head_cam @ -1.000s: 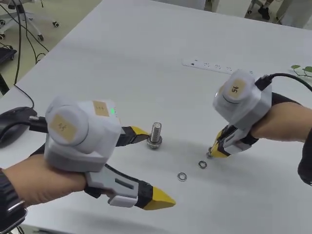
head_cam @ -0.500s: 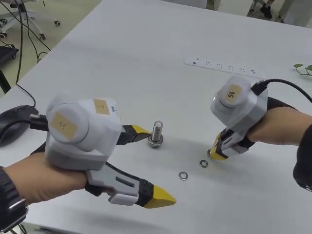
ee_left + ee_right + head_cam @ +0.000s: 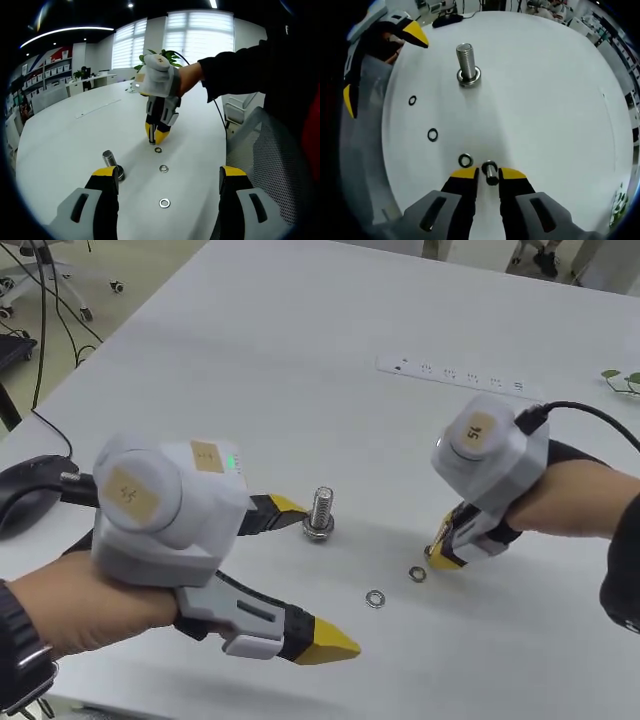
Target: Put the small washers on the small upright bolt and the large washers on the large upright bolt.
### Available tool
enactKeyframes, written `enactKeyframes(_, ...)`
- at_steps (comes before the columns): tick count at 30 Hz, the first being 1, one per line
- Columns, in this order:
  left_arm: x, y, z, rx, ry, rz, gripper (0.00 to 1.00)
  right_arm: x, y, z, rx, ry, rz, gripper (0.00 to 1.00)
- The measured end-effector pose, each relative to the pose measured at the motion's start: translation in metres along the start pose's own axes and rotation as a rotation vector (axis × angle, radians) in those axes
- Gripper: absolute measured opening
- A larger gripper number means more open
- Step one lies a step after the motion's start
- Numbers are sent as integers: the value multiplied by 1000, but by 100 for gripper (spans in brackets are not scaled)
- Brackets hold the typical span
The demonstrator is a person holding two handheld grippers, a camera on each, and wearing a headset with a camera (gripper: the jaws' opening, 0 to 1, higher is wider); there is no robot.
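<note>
The large upright bolt (image 3: 320,512) stands mid-table with a washer ring at its base (image 3: 469,77). Three loose washers lie in a row (image 3: 465,160) (image 3: 433,134) (image 3: 412,100); two of them appear in the head view (image 3: 417,574) (image 3: 375,598). My right gripper (image 3: 443,556) points down at the table, its jaws closed around the small bolt (image 3: 490,172), which stands upright on the surface (image 3: 151,141). My left gripper (image 3: 310,577) hovers wide open, one yellow fingertip (image 3: 285,508) next to the large bolt (image 3: 111,161), nothing between its jaws.
A white power strip (image 3: 450,375) lies at the back of the white table (image 3: 250,360). A dark mouse with its cable (image 3: 25,495) sits at the left edge. Green plant leaves (image 3: 625,383) show at the far right.
</note>
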State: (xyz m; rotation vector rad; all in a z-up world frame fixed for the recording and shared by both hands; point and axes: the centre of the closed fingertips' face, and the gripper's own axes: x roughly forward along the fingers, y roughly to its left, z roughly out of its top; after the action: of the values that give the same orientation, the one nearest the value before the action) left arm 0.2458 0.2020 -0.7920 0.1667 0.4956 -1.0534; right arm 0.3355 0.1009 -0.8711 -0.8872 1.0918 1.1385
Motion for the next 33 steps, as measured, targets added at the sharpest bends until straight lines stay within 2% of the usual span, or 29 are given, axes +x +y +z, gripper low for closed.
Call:
enactKeyframes(21, 0, -2, 1, 3, 0, -3, 82, -7, 8, -16, 50, -18, -3, 19)
enactKeyframes(33, 0, -1, 1, 5, 2, -4, 82, -9, 16, -12, 48, -36, 3, 19)
